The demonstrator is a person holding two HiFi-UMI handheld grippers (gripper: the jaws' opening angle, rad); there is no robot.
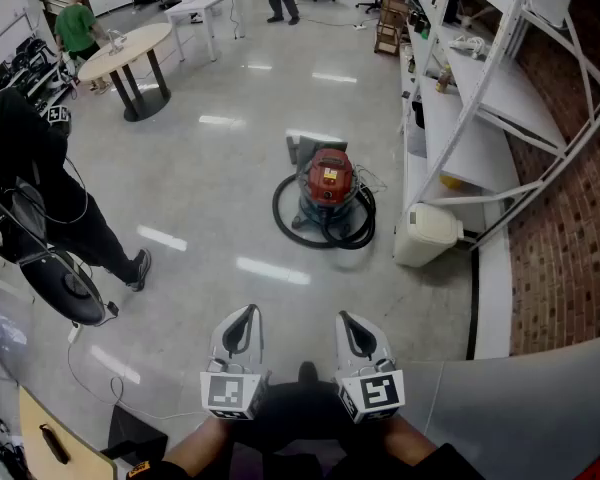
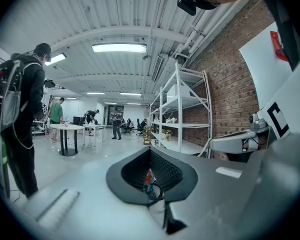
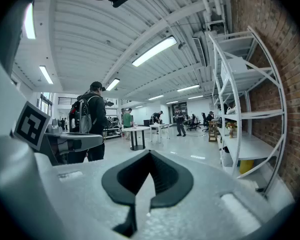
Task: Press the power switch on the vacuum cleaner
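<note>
Vacuum cleaner: red, on the floor, black hose looped round it.
Left gripper: jaws closed, empty.
Right gripper: jaws closed, empty, well apart from the vacuum cleaner.

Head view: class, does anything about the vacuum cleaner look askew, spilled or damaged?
Nothing stands out. The vacuum cleaner stands upright on the floor, its black hose coiled loosely around its base.

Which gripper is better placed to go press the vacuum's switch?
Right, narrowly: in the head view the vacuum cleaner stands far ahead, more in line with the right gripper than the left gripper. Both shut, empty.
</note>
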